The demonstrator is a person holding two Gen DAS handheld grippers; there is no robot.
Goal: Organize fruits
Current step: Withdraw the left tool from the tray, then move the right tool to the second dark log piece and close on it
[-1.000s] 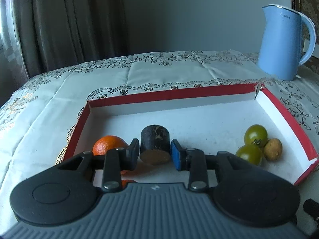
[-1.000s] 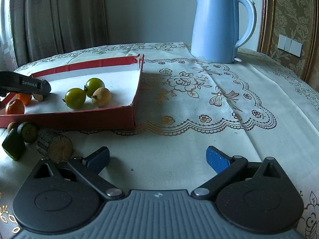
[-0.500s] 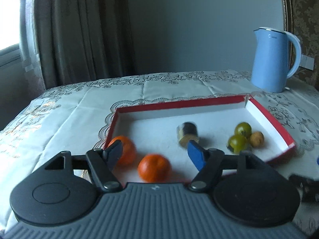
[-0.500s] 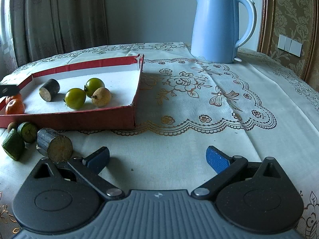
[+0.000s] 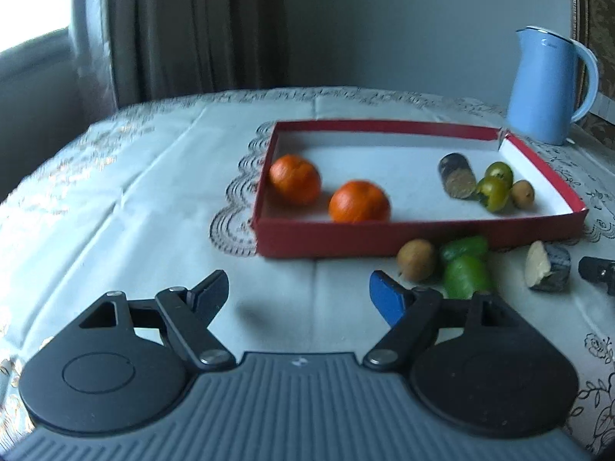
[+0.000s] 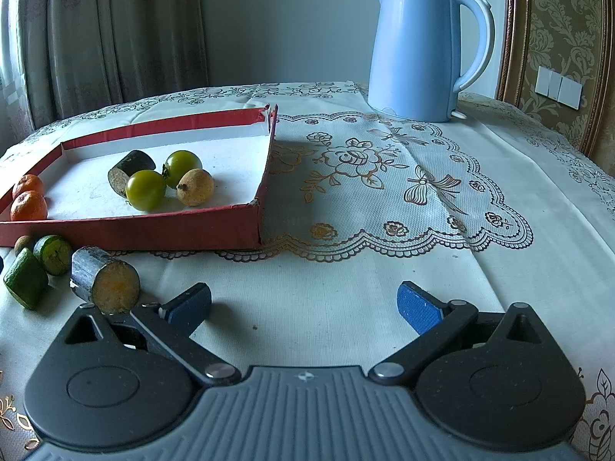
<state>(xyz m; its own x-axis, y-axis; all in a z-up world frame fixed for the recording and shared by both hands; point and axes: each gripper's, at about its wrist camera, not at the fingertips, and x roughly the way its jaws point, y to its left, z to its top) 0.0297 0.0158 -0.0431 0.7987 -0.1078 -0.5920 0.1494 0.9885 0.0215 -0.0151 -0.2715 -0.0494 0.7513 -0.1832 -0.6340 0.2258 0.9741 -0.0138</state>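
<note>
A red box (image 5: 384,236) with a white floor holds two oranges (image 5: 295,178), a dark sugarcane piece (image 5: 457,174), two green fruits (image 5: 494,192) and a small brown fruit (image 5: 522,193). My left gripper (image 5: 296,284) hovers over the cloth in front of the box, its jaws opening with nothing between them. In front of the box lie a brown fruit (image 5: 416,260), two green pieces (image 5: 467,276) and a second cut sugarcane piece (image 6: 104,280). My right gripper (image 6: 303,296) stands open and empty just right of that piece.
A light blue kettle (image 6: 419,50) stands at the back of the table, right of the box (image 6: 134,230). A lace-patterned cloth (image 6: 384,176) covers the table. Curtains hang behind, and a wall with switches is at the right.
My left gripper let go of the dark sugarcane piece inside the box, opened and drew back out over the front wall. The piece rolled right to the green fruits. The right gripper stayed still.
</note>
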